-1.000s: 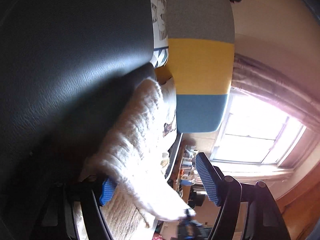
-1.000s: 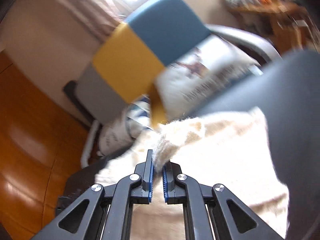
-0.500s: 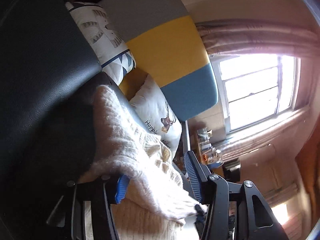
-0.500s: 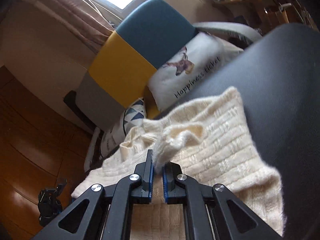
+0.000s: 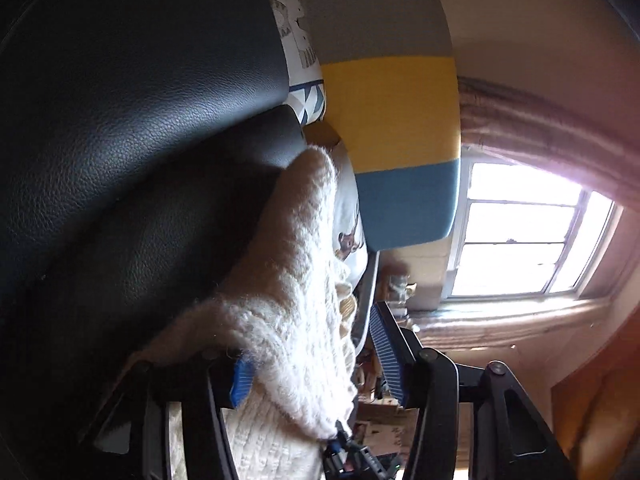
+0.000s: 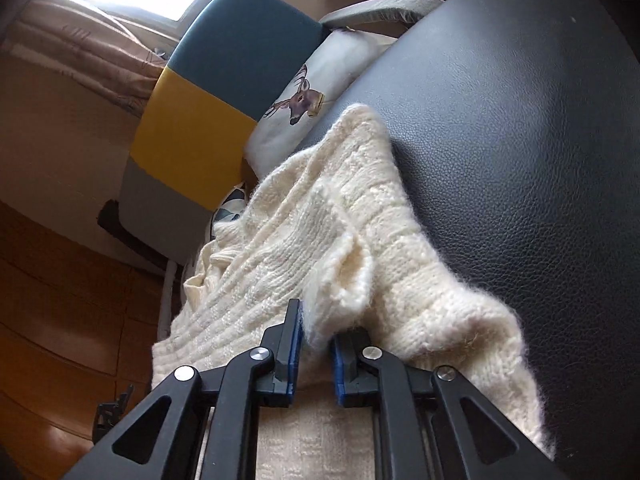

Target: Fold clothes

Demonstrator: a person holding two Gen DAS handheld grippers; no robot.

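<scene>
A cream knitted sweater lies rumpled on a black leather surface. My left gripper straddles a raised fold of it. Its jaws are closing: the left pad touches the knit, while the right pad stands clear of it. In the right wrist view the sweater spreads ahead over the leather. My right gripper pinches a fuzzy upright fold between its blue pads. Those jaws are opening slightly, and the fold still fills the narrow gap.
Beyond the leather surface stands a chair with a grey, yellow and blue back holding a deer-print cushion and a patterned cushion. A bright window and curtain lie behind. Wooden floor drops away on the left.
My right gripper has sunk toward the leather with the pinched fold, and its pads have parted a little. My left jaws have narrowed around the sweater's fold.
</scene>
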